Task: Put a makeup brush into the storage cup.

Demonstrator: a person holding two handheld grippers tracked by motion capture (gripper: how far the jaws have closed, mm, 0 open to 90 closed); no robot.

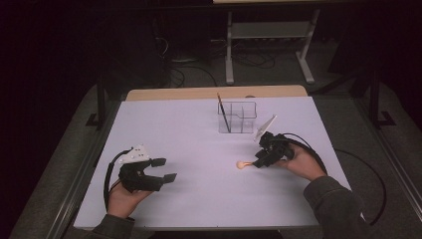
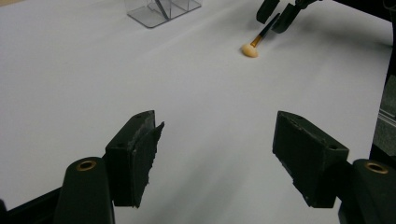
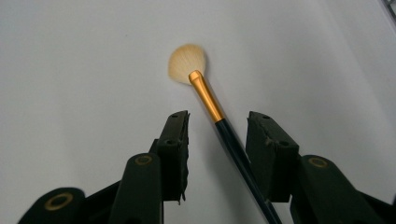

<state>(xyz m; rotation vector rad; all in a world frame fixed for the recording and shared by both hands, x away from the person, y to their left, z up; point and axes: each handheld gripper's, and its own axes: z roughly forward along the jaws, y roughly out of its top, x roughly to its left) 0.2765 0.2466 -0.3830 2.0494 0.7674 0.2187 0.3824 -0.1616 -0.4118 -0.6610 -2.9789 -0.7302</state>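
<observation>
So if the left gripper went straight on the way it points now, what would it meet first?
Mostly bare white table. The left gripper stands open with nothing between its jaws. Farther along, slightly to one side, lies the fan brush at the right gripper; whether it is exactly in line is unclear.

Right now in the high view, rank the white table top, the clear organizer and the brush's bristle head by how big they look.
1. White table top, largest.
2. Clear organizer.
3. Bristle head, a small pale spot, smallest.
</observation>
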